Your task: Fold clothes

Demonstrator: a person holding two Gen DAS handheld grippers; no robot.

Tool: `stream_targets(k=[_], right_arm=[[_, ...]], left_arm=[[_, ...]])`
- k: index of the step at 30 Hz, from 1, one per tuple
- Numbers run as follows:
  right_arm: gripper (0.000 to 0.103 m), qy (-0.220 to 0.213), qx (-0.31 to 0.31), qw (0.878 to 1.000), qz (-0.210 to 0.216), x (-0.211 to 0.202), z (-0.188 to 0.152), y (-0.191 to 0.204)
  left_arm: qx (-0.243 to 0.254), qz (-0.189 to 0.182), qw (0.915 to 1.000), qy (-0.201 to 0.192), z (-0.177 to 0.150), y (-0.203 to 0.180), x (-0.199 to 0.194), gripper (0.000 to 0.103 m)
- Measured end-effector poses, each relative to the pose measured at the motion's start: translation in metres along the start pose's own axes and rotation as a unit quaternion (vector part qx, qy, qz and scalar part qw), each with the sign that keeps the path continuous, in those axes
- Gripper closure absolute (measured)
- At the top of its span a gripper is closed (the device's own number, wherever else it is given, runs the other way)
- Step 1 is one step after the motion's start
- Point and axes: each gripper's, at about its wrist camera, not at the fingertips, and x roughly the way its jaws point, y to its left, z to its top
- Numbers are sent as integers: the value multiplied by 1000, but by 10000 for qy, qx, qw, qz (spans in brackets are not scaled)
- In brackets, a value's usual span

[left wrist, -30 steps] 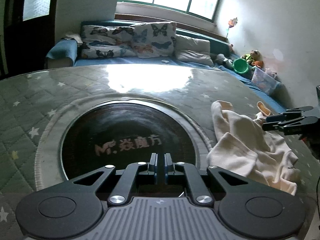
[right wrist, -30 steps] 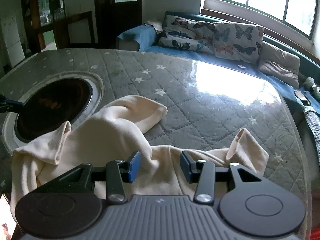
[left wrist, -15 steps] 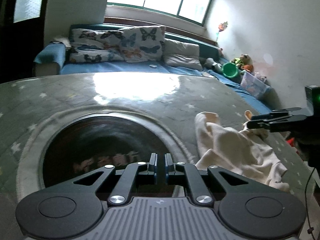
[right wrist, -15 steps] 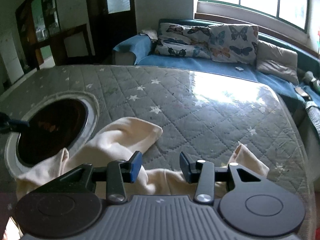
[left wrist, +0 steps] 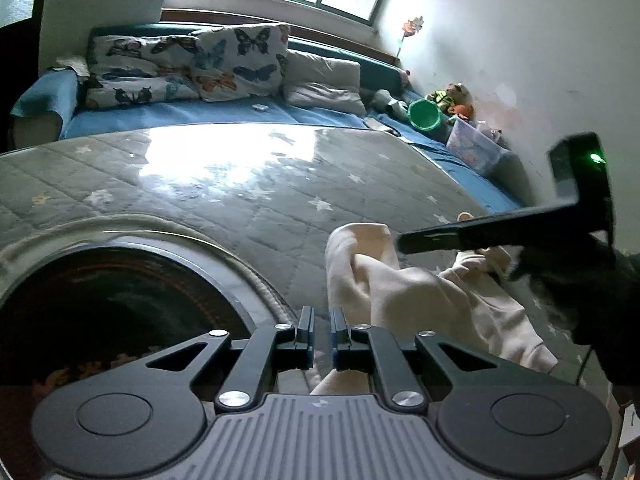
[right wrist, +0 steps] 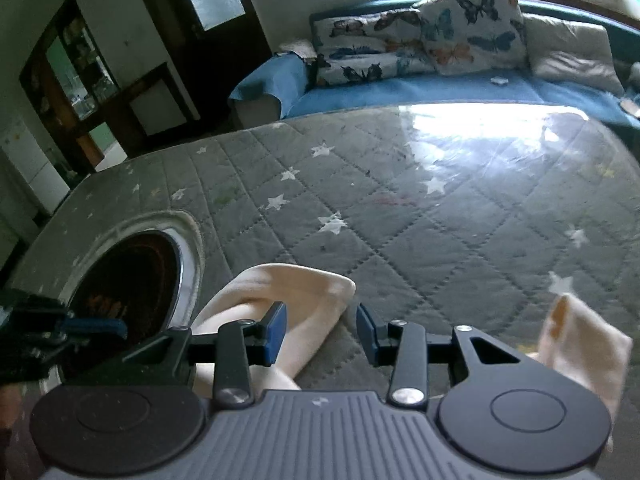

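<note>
A cream garment (left wrist: 404, 292) lies crumpled on the grey quilted table cover (left wrist: 248, 200). My left gripper (left wrist: 320, 334) is shut with nothing between its fingers, at the garment's near left edge beside the round dark inset (left wrist: 104, 312). Over a cream sleeve (right wrist: 296, 292) hangs my right gripper (right wrist: 322, 332), its jaws closing. The sleeve's edge lies under the left blue pad and the pads do not press on it. Another corner of the garment (right wrist: 580, 344) sticks up at the right. In the left wrist view the right gripper (left wrist: 404, 244) shows as a dark blur above the cloth.
A blue sofa (left wrist: 200, 116) with butterfly cushions (left wrist: 240, 60) runs behind the table under the window. A green bucket (left wrist: 426, 114), toys and a clear box (left wrist: 472, 148) sit by the right wall. A dark door and cabinet (right wrist: 100, 80) stand at the left.
My left gripper has moved right, from over the dark inset to the garment's edge. The right gripper has rolled and shifted over the sleeve, with its jaws slightly narrower.
</note>
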Motion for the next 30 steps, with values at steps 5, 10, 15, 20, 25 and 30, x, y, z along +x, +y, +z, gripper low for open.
stream_targets(k=[5, 10, 15, 20, 25, 30], right_arm=[[84, 66, 94, 9999, 21, 17, -2, -1], [99, -238, -180, 9995, -37, 5, -1, 9], [100, -1174, -700, 9905, -167, -43, 10, 32], [100, -1948, -1433, 9703, -40, -105, 7, 59], [100, -1956, -1886, 9624, 11, -145, -30, 70], [100, -1644, -1803, 9698, -30, -168, -88, 63]], left_arm=[[-45, 22, 10000, 61, -4, 6, 2, 93], [-150, 72, 9998, 87, -5, 14, 4, 93], [-163, 77, 9998, 78, -5, 14, 4, 93], [-142, 22, 9999, 43, -3, 12, 4, 93], [-123, -23, 9999, 3, -1, 9, 4, 93], [-80, -144, 9999, 16, 0, 4, 6, 92]])
